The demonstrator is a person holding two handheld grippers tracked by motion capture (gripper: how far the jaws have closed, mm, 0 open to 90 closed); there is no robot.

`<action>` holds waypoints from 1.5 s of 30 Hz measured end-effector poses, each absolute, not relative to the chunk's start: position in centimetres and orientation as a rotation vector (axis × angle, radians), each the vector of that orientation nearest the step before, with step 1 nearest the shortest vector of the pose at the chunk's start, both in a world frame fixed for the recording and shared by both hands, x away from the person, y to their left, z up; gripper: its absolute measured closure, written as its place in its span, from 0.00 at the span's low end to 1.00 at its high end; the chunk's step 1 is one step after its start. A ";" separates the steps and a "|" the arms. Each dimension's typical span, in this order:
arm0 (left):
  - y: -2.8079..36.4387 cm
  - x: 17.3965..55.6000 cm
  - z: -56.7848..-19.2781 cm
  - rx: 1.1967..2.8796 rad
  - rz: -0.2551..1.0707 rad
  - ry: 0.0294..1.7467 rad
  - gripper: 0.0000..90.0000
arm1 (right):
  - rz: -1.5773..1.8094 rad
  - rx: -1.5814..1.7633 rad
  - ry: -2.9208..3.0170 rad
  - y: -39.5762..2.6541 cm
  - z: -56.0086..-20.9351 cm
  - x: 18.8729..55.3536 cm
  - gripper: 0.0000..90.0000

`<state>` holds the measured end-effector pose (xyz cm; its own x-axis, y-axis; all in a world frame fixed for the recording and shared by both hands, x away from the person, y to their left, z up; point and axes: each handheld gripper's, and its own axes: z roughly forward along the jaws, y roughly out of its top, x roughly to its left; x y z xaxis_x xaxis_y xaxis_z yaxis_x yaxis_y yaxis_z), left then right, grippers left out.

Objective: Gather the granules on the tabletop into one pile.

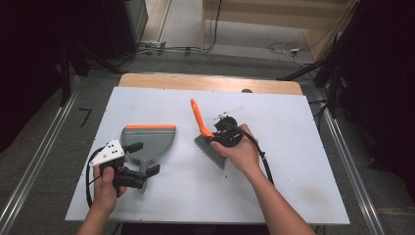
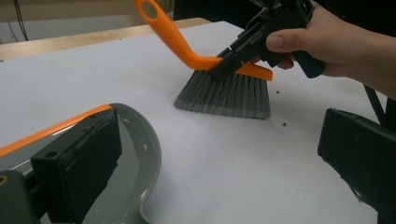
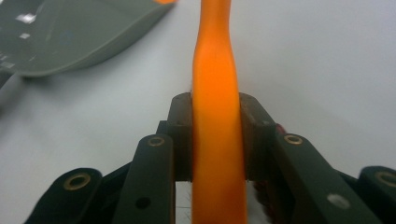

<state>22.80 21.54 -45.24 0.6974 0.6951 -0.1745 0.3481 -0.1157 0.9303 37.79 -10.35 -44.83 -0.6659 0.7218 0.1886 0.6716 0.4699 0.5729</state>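
Observation:
A brush with an orange handle and grey bristles stands with its bristles on the white table. My right gripper is shut on that handle just above the bristles; the orange handle runs between its pads. In the left gripper view the brush stands ahead with the right gripper clamped on it. A grey dustpan with an orange lip lies flat at the left. My left gripper is open, its jaws astride the dustpan's neck. The dustpan rim curves beside one jaw.
A few dark specks lie on the white tabletop near the bristles. A wooden strip runs along the table's far edge. Cables lie on the floor behind, and metal rails flank both sides.

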 end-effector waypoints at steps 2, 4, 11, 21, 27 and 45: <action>21.6 22.9 -45.3 1.725 0.365 0.839 0.00 | 0.930 1.289 2.572 -11.2 -44.6 37.8 0.76; 21.6 22.9 -45.3 1.725 0.364 0.839 0.00 | 0.907 1.299 2.550 -12.3 -44.1 37.6 0.76; 21.2 22.8 -45.2 1.728 0.364 0.837 0.00 | 1.085 1.078 2.662 -15.0 -42.4 35.7 0.76; 21.0 22.8 -45.3 1.734 0.361 0.836 0.00 | 1.020 0.802 2.970 -14.8 -45.2 32.8 0.76; 21.2 22.9 -45.3 1.734 0.360 0.840 0.00 | 1.030 0.774 2.789 -15.5 -44.9 35.5 0.76; 21.2 22.9 -45.3 1.733 0.358 0.837 0.00 | 1.026 0.977 2.694 -13.1 -44.9 37.5 0.76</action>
